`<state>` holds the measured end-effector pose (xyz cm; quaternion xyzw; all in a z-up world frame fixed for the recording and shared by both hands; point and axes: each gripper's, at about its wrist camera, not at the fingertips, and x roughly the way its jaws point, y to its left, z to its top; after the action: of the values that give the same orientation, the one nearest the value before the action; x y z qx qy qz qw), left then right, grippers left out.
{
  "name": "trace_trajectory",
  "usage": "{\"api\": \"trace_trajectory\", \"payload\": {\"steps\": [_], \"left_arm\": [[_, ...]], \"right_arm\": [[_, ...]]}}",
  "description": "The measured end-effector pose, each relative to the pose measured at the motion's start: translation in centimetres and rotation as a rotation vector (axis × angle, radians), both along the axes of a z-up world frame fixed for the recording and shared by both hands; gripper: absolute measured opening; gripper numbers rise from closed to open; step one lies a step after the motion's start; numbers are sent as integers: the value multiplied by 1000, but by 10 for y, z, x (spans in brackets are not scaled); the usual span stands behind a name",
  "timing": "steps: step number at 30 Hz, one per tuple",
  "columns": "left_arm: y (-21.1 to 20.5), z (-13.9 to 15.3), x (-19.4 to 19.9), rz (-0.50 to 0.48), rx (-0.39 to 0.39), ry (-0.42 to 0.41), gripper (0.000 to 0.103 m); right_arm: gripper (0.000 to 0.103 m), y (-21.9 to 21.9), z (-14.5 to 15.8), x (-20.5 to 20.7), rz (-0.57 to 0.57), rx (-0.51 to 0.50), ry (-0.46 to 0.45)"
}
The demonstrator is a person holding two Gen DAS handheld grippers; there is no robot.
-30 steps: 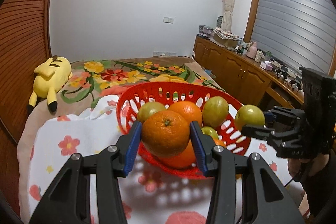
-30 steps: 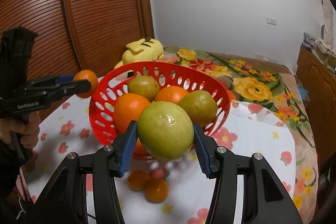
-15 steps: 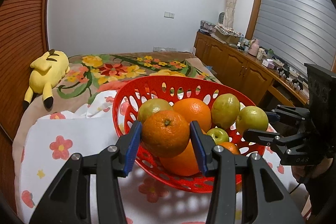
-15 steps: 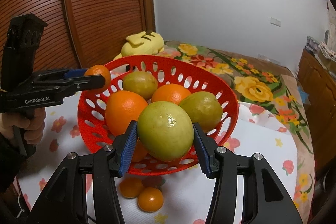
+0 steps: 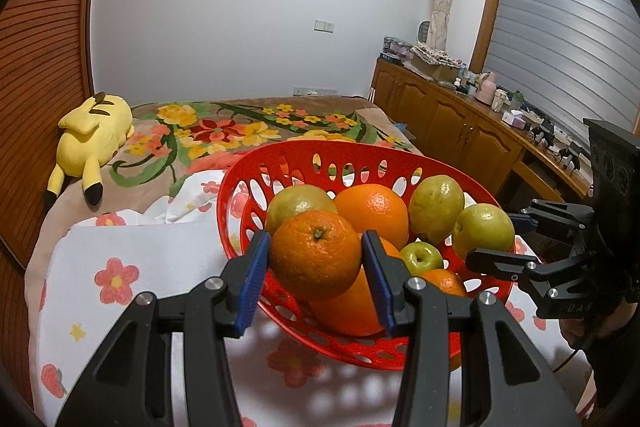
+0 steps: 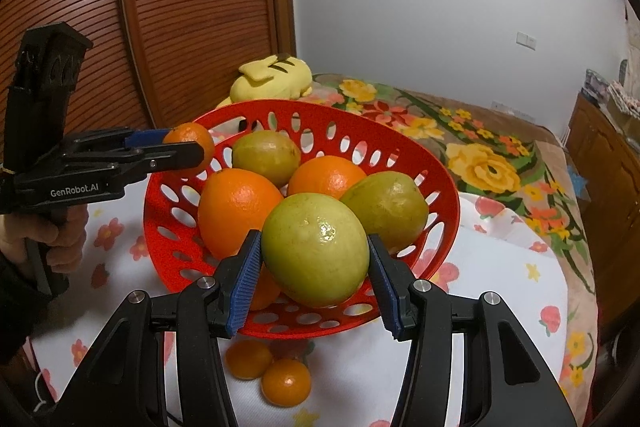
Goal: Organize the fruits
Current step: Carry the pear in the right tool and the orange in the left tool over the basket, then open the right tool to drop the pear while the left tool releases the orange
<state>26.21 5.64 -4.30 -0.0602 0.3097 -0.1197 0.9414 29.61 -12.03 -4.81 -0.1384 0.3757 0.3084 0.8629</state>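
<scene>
An orange (image 5: pixel 315 255) is held between the blue pads of the left gripper (image 5: pixel 316 267), jaws closed on its dimpled skin, at the near rim of the red basket (image 5: pixel 280 163). A green fruit (image 6: pixel 315 250), smooth and glossy, is pinched the same way by the right gripper (image 6: pixel 314 275) at the opposite rim. Both are carried high, presumably so they can be dropped onto the pile. The basket is perforated plastic, already heaped with oranges and green fruit, so a round load may well roll. Two small oranges (image 6: pixel 268 367) are left on the flowered cloth (image 6: pixel 500 267) beside the basket, touching each other.
</scene>
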Motion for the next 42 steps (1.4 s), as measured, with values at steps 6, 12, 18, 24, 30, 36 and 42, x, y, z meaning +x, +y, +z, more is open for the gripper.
{"api": "trace_trajectory", "payload": {"steps": [6, 12, 18, 24, 30, 36, 42], "left_arm": [[2, -4, 1, 3, 2, 4, 45], [3, -5, 1, 4, 4, 6, 45], [2, -5, 1, 5, 4, 5, 45], [2, -5, 1, 8, 8, 10, 46], [3, -3, -1, 15, 18, 12, 46], [0, 1, -10, 17, 10, 7, 53], [-8, 14, -31, 7, 10, -17, 57]], "right_arm": [[53, -2, -1, -1, 2, 2, -1], [57, -3, 1, -2, -3, 24, -9], [56, -3, 5, -6, 0, 27, -19], [56, -10, 15, -16, -18, 39, -37], [56, -18, 26, -29, -32, 43, -53], [56, -26, 34, -42, -50, 49, -64], [57, -36, 40, -61, -78, 58, -65]]}}
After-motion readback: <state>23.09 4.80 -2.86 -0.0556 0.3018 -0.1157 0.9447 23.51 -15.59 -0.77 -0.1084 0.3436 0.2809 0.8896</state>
